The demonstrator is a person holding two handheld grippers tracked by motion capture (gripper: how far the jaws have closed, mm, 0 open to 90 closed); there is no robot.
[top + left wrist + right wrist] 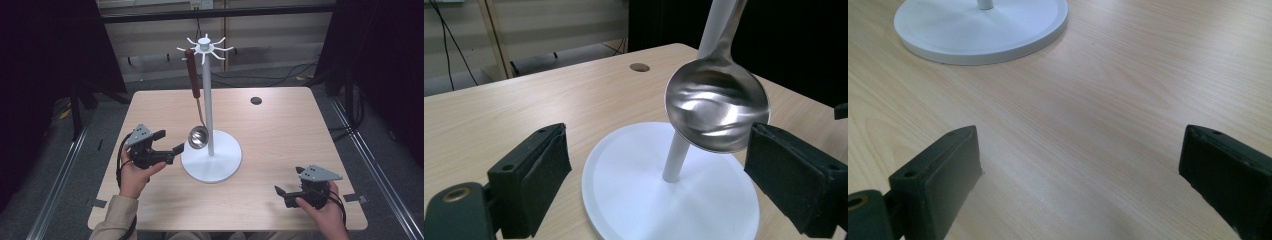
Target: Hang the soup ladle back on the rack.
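A white hook stand [206, 95] rises from a round base [220, 162] at the table's middle. A steel ladle [198, 136] with a brown handle [191, 72] hangs from one of its top hooks, bowl just above the base. My left gripper [169, 141] is open, just left of the bowl. In the left gripper view the ladle's bowl [716, 107] hangs close above the right pad [791, 172], touching neither jaw; the base [634, 195] lies beyond. My right gripper [289, 181] is open near the front right, and in its own view the gripper [1078, 145] is empty over bare wood.
The light wooden table [280, 130] has a small round dark hole [256, 100] at the back right. The base's edge [983, 45] lies ahead of my right jaws. Dark curtains flank the table, and cables lie on the floor behind.
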